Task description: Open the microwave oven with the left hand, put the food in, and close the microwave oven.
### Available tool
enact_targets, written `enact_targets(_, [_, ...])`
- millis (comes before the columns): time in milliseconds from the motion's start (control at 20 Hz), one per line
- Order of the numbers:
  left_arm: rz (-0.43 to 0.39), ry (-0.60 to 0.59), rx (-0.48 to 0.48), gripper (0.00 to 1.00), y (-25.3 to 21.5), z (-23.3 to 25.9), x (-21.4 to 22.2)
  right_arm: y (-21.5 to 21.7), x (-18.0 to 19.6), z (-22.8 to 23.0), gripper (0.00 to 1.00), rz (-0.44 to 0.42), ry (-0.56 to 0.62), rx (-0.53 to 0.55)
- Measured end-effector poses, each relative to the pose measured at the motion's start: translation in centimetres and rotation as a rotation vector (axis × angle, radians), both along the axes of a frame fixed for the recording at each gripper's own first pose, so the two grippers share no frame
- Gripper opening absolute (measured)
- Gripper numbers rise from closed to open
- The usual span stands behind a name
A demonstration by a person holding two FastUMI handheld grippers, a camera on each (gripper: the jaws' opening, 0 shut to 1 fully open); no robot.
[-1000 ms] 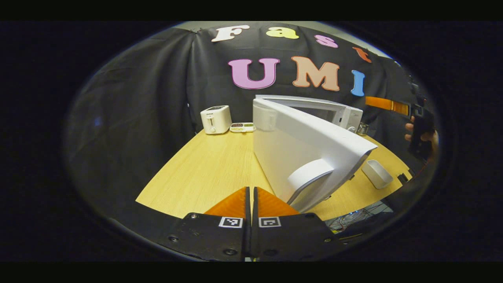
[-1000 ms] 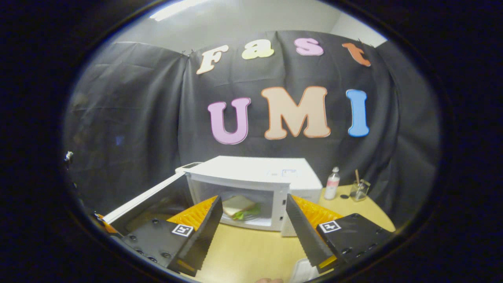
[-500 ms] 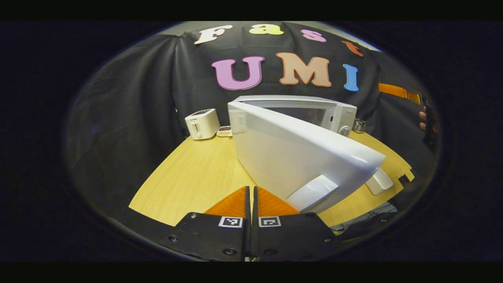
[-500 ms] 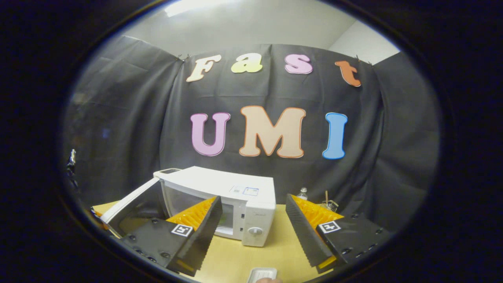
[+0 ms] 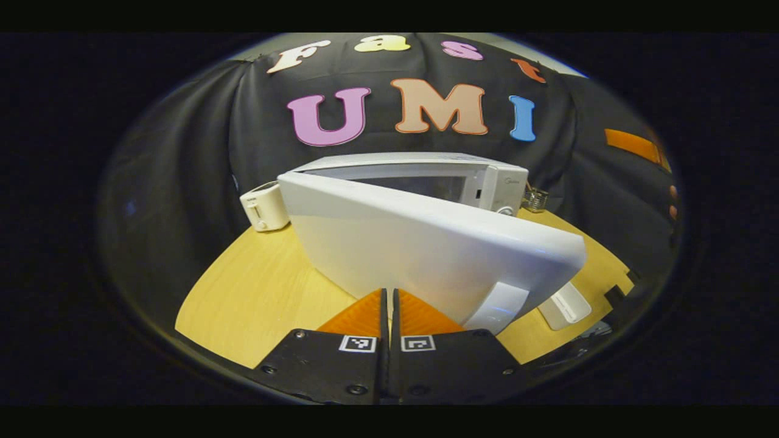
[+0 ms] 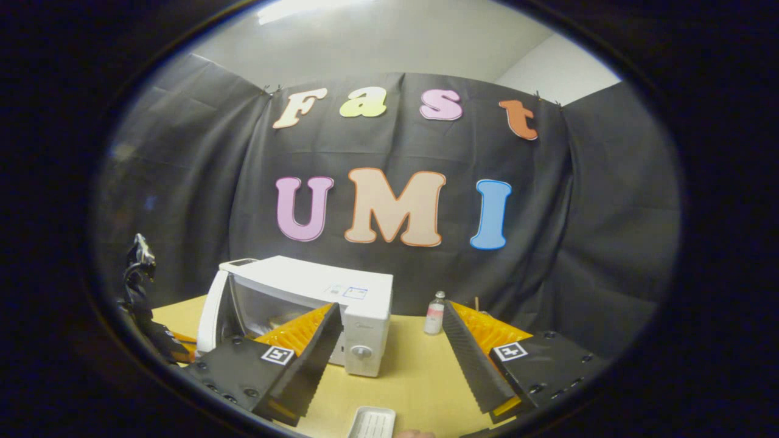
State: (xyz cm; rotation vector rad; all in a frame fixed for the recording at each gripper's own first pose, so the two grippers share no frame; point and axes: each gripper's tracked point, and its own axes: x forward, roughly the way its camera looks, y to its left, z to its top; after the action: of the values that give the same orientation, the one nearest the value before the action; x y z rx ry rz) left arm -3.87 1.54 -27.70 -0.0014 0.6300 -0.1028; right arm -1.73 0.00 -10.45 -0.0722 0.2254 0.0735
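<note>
In the left gripper view, the left gripper (image 5: 389, 304) is seen with its two fingers pressed together and nothing held between them; its tips are set against the outer face of the microwave door (image 5: 426, 255). The door is swung partway in towards the microwave oven (image 5: 487, 176), with a wedge of the cavity left open along its top edge. A toaster (image 5: 263, 207) stands on the wooden table (image 5: 255, 292) to the left of the oven, and an empty white tray (image 5: 565, 306) lies on the table just past the door's free end.

In the right gripper view, the right gripper (image 6: 392, 359) is held back from the oven with its jaws spread wide and nothing carried in them. The microwave oven (image 6: 359, 298) is seen at the left, its door (image 6: 214, 311) standing close to the body but not shut. The food cannot be made out through the opening. The white tray (image 6: 372, 421) lies empty at the near edge, and a small bottle (image 6: 434, 313) stands beyond the oven.

Opening is judged done, and loading is taken as done, given the empty tray and empty jaws. What remains is for the door to be pushed fully home.
</note>
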Motion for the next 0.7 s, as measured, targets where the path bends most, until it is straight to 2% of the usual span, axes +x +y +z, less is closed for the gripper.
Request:
enact_targets(50, [-0.004, -0.004, 0.009, 0.03, -0.4, -0.1, 1.0, -0.3, -0.1, 0.0, 0.96, -0.004, -0.001, 0.004])
enact_targets(100, [-0.013, -0.004, 0.012, 0.01, -0.8, -0.2, 1.8, -1.0, -0.2, 0.2, 0.96, -0.013, -0.003, 0.001])
enact_targets(250, [-0.048, 0.001, 0.008, 0.03, -2.6, -0.4, 3.9, -2.4, -0.2, 0.5, 0.96, -0.033, -0.01, -0.005])
enact_targets(350, [-0.083, -0.028, 0.032, 0.0, -3.6, 0.1, 5.7, -3.3, -0.1, 0.6, 0.96, -0.047, -0.013, -0.003])
enact_targets(600, [-0.13, -0.073, 0.06, 0.01, -5.9, 0.6, 10.2, -5.6, 0.3, 1.1, 0.96, -0.092, -0.024, 0.021])
enact_targets(700, [-0.14, -0.088, 0.075, 0.03, -6.5, 0.6, 11.9, -6.1, 0.4, 1.2, 1.0, -0.102, -0.029, 0.019])
